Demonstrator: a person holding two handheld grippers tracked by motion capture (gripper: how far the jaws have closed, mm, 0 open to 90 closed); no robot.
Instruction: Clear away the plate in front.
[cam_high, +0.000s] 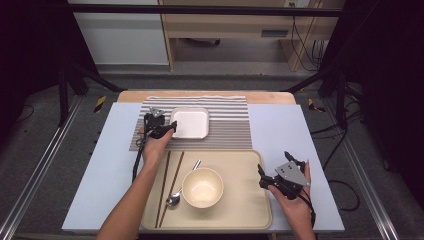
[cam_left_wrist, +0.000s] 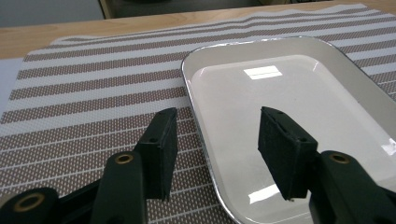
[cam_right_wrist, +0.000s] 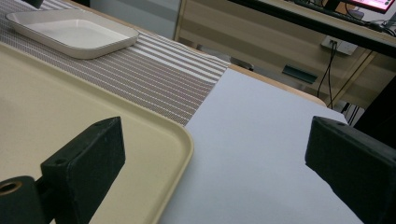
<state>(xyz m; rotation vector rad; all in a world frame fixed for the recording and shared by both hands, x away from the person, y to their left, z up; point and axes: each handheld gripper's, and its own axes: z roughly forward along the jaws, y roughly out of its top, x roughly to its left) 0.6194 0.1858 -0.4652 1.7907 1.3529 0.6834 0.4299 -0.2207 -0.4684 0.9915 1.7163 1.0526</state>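
Note:
A white rectangular plate (cam_high: 190, 122) (cam_left_wrist: 289, 84) lies on a brown-and-white striped placemat (cam_high: 227, 127) (cam_left_wrist: 93, 93). My left gripper (cam_high: 167, 129) (cam_left_wrist: 217, 126) is low at the plate's left rim. One jaw is over the mat and the other over the plate's inside. The rim runs between them with gaps on both sides, so the gripper is open. My right gripper (cam_high: 275, 164) (cam_right_wrist: 215, 149) stands wide open above the right edge of the beige tray (cam_high: 245, 205) (cam_right_wrist: 70, 107), holding nothing.
On the tray sit an empty cream bowl (cam_high: 202, 187), a metal spoon (cam_high: 175, 197) and a pair of dark chopsticks (cam_high: 165, 185). A pale blue sheet (cam_high: 285, 130) (cam_right_wrist: 261, 140) covers the table. Dark frame legs and cables stand beyond its edges.

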